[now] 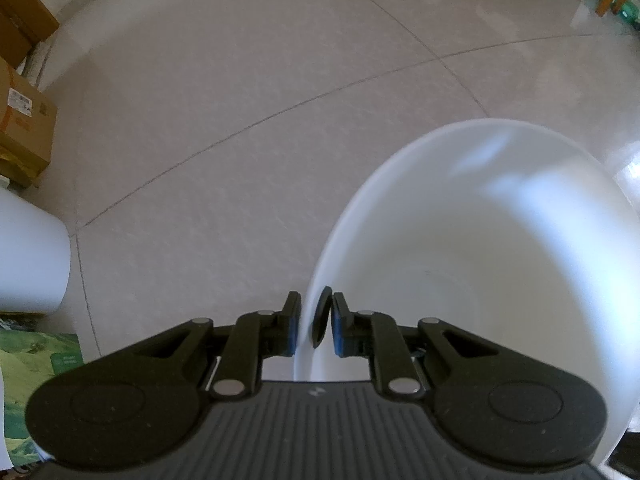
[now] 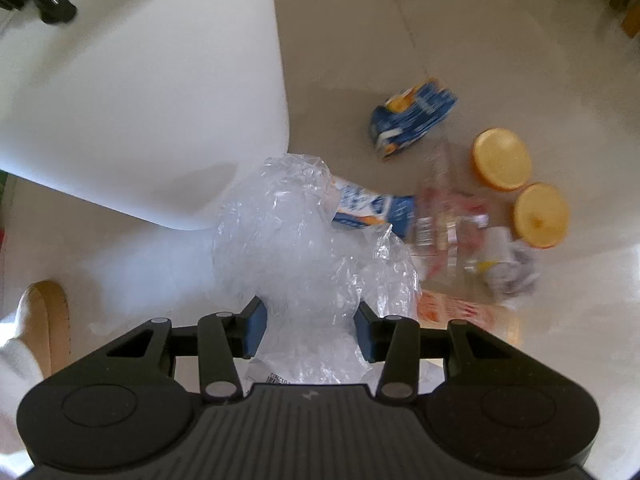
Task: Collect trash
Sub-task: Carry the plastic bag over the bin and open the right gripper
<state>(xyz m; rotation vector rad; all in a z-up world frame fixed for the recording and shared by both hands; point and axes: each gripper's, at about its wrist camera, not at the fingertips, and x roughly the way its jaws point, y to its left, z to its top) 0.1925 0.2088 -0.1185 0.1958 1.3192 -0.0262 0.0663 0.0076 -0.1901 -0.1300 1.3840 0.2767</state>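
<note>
Left gripper (image 1: 314,326): I clamp it tight on the white bin (image 1: 520,216) rim.
Right gripper (image 2: 308,330): I squeeze the clear plastic bag (image 2: 288,232).
Floor (image 2: 500,40): 2 orange lids (image 2: 502,159).

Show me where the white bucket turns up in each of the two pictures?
Left wrist view: the bucket fills the lower right, its rim pinched in the left claw.
Right wrist view: its outer wall fills the upper left, beside the plastic bag.
Shared landmark: the pale tiled floor.
</note>
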